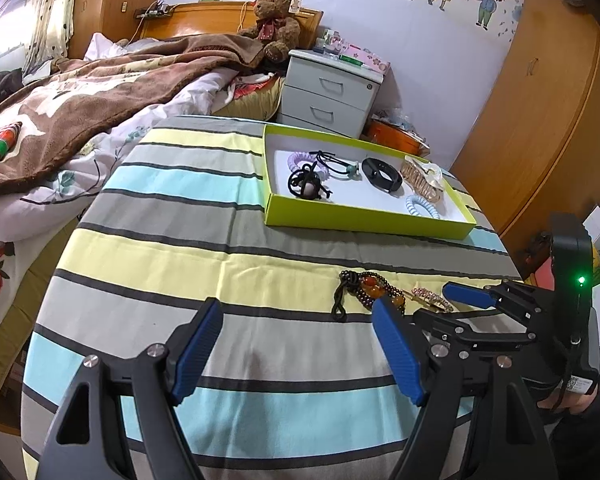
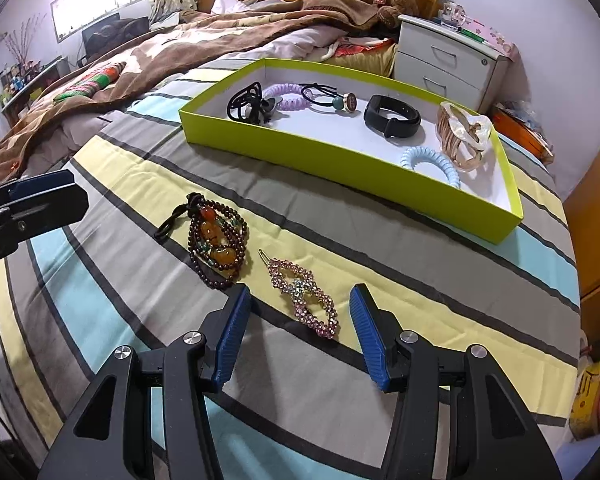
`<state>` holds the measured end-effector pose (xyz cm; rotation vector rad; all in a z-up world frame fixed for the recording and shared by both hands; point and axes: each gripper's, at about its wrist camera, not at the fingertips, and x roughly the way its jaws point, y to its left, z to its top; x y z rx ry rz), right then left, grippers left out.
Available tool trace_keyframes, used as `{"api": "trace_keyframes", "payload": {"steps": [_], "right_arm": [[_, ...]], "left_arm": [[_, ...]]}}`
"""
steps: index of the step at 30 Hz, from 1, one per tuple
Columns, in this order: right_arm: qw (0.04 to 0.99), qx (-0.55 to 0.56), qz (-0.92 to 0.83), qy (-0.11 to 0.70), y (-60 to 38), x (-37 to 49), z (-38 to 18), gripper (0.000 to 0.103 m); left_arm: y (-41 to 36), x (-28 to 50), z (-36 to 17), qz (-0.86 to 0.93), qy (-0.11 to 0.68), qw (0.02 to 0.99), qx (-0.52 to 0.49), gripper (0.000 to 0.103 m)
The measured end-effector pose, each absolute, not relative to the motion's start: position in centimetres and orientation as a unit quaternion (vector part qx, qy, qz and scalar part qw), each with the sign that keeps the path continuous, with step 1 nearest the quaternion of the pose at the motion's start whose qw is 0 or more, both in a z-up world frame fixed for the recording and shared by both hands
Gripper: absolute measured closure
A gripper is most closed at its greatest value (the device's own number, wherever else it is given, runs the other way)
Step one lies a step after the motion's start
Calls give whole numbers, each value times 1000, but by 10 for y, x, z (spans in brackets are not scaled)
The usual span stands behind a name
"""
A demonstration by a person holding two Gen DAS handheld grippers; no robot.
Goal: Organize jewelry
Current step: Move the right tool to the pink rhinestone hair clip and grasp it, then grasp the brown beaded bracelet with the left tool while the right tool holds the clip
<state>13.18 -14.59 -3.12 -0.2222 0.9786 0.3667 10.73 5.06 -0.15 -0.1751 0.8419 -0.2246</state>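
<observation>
Between my right gripper [image 2: 298, 334], jaws parted and empty, lies a pink rhinestone hair clip [image 2: 303, 295] on the striped tabletop [image 2: 420, 280]. Just beside it sits a dark beaded bracelet [image 2: 216, 242]. Those two remain to be moved, I judge. My left gripper [image 1: 296, 354] hangs spread and empty. Farther off, the green tray [image 2: 340, 152] already holds hair ties, a black band, a blue coil and a gold claw clip.

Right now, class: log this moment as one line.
right gripper: open over pink hair clip | left gripper: open, empty | bead bracelet: on cloth | tray: part-filled
</observation>
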Motion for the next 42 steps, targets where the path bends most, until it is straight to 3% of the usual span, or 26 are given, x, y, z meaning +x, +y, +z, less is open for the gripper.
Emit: {"api": "trace_keyframes", "payload": {"steps": [9,15,20,42], "right_arm": [[864,-108,171,461,-146,130,-29,72],[866,-105,169,459,-149,129,-29,75],[872,-99,169,449,-152,127,-22,88],[882,-83,160,435,-164,128,-16,92]], "left_arm": [[43,111,-5,-113,415,899,-83,24],[41,112,-5,-112,415,899,-82,24],[40,113,-7,-114,420,897,-82,24],[21,123,-18,-125,446,882,-82,24]]}}
